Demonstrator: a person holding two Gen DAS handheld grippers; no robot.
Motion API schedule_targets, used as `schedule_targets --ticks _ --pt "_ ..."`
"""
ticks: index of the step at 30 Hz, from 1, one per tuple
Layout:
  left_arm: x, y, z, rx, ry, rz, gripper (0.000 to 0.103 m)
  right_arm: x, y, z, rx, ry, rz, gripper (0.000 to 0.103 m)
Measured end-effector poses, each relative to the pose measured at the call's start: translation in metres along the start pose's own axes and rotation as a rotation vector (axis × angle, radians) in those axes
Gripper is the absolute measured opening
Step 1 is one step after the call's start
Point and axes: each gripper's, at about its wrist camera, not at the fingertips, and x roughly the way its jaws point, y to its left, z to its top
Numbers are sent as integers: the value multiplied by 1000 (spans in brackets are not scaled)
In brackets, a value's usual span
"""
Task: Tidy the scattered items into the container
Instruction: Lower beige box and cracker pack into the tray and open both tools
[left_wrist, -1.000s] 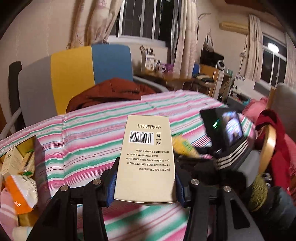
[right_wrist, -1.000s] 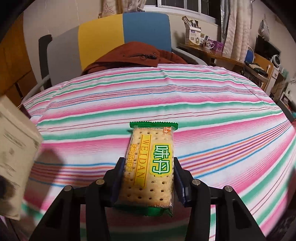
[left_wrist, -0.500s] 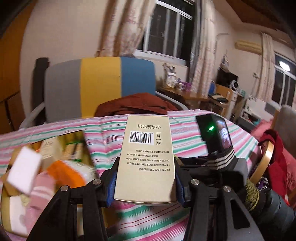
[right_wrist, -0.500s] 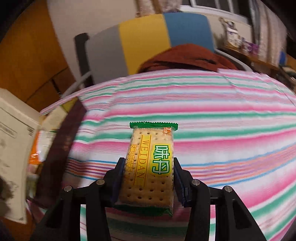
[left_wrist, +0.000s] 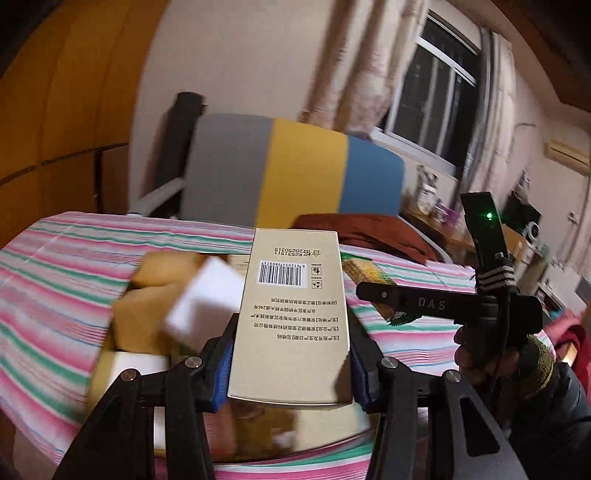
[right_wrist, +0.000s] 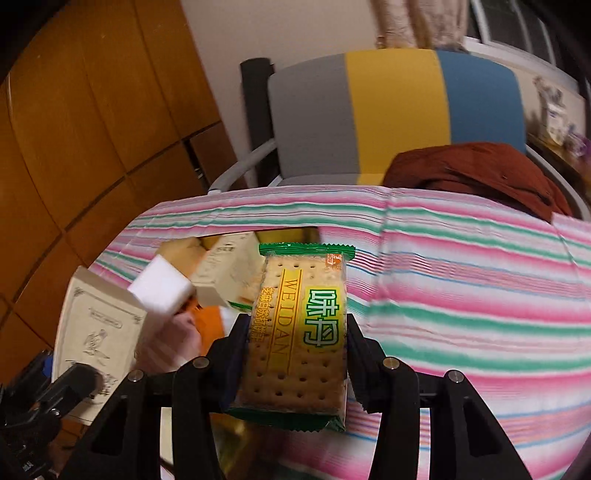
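Striped tablecloth (right_wrist: 461, 280) under both grippers: left gripper (left_wrist: 291, 354) clamps beige carton (left_wrist: 295, 314) with barcode and "20250315", right gripper (right_wrist: 295, 354) clamps "WEIDAN" cracker pack (right_wrist: 299, 332), both above the open container (left_wrist: 122, 306) of snacks; only left view shows "DAS" on the other gripper, tricolour chair (right_wrist: 399, 110) beyond.

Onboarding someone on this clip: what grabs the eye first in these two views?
Each claw fills the bottom centre of its own view with a held item: the left claw clamps a tan barcoded box, the right claw a green-edged cracker packet. Behind both lie the pink-and-green striped cloth and, left of centre, a container already crowded with blurred packages.
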Motion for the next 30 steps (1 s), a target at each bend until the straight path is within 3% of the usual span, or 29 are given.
schedule_targets --ticks 7,13,26,30 --pt "-4 48 -6 -61 1 88 51 49 20 24 3 72 24 49" --pt "1 75 -15 -96 34 132 51 83 30 28 -35 130 -18 49" --pt "28 62 -22 -62 87 49 51 99 31 34 -83 175 -39 49" --pt "38 69 -15 -102 94 21 51 101 34 34 -114 175 -50 51"
